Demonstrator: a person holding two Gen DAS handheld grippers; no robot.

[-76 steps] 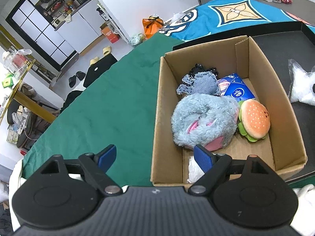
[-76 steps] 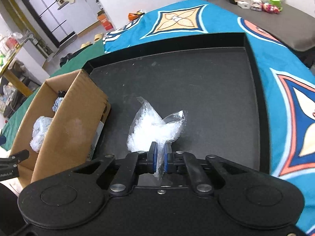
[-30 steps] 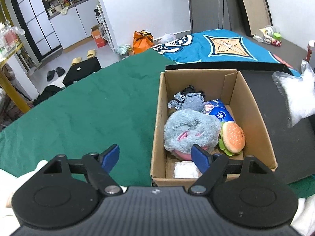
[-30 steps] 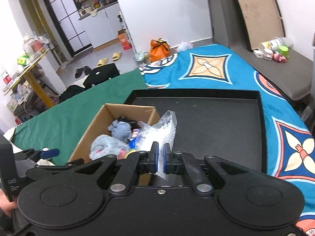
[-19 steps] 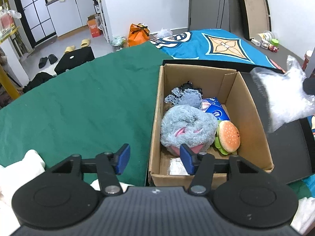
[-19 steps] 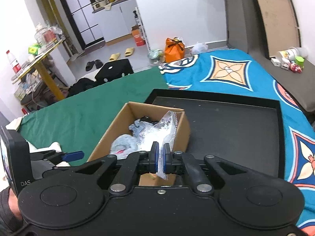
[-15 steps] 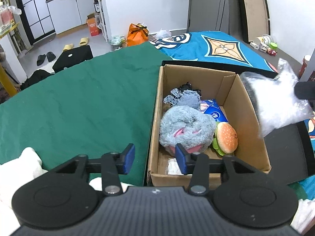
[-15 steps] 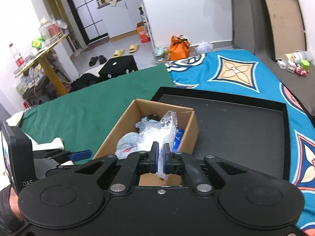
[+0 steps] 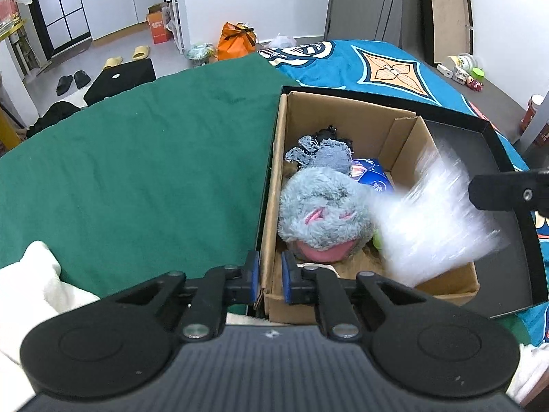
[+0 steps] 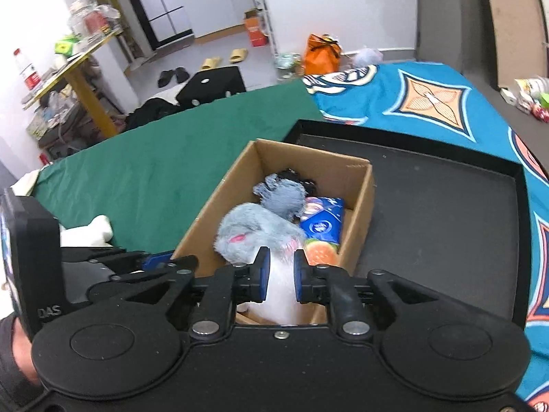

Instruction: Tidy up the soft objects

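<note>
You are pinching the cardboard box [image 9: 343, 116] wall with your left tool [image 9: 269, 279] to steady it while your right tool [image 10: 278, 276], jaws opening, is releasing the plastic bag [image 9: 432, 219] inside.

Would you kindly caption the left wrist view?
Left gripper clamps the cardboard box wall as a blurred plastic bag drops in.

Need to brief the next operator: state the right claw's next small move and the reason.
Probably let the right claw finish opening. Its jaws are parting with the clear plastic bag between them, above the cardboard box, whose near corner the left claw clamps, so the bag should drop in.
</note>
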